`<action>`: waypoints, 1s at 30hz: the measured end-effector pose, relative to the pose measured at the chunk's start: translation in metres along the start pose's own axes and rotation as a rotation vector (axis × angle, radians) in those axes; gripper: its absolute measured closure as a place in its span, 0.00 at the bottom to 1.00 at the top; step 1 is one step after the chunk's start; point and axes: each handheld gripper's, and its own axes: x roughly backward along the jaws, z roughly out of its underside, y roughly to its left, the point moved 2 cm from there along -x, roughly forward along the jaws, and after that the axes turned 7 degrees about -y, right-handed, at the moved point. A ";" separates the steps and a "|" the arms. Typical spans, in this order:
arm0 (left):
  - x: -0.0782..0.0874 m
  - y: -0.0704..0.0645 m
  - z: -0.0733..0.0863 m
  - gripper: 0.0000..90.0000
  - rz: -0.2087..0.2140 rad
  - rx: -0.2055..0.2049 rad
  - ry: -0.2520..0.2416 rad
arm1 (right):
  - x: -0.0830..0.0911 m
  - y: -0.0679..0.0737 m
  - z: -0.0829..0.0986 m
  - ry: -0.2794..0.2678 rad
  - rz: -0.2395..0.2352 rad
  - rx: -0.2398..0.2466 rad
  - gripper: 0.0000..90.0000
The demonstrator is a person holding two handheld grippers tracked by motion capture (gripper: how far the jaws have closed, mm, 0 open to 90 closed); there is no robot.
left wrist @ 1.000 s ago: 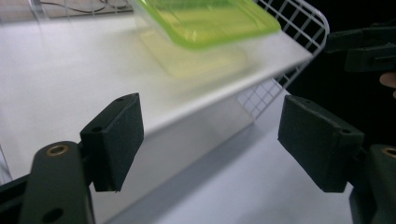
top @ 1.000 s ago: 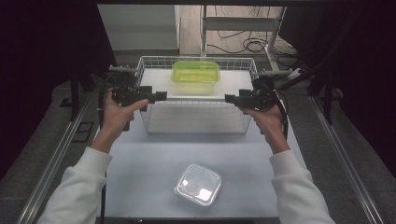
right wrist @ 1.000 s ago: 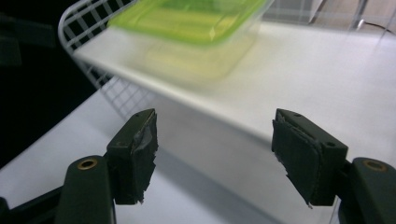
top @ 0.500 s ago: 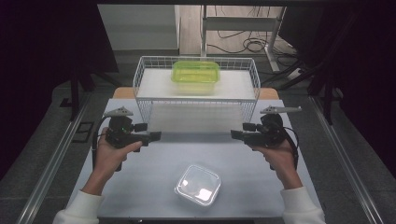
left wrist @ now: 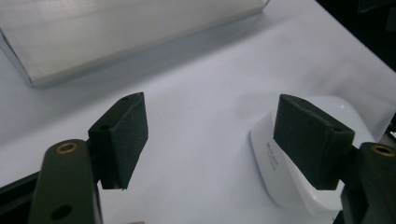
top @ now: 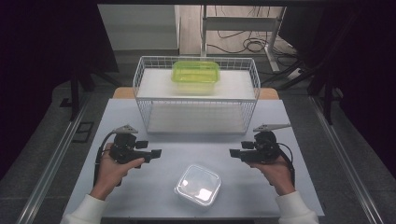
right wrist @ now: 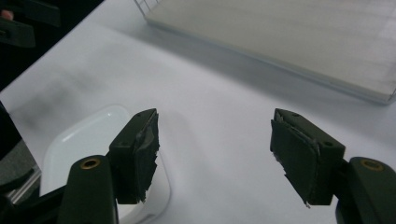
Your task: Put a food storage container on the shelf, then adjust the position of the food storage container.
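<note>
Clear lidded container (top: 198, 185) lies flat near table's (top: 140, 196) front edge.

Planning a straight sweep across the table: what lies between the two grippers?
In the high view, bare white tabletop lies between the left gripper and right gripper; the clear lidded container sits nearer the person.

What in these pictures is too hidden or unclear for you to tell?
- Clear box: in the high view glare on its lid hides whether anything is inside.
- Same box in the left gripper view: partly behind a tong pad, its lid print too blurred to read.
- Green box on the wire rack: its contents cannot be made out from the high view.
- Left tongs and right tongs: tiny in the high view.
</note>
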 end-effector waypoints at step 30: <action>-0.015 -0.006 0.015 0.28 0.017 0.001 0.075 | -0.012 -0.006 0.013 0.054 0.018 -0.011 0.36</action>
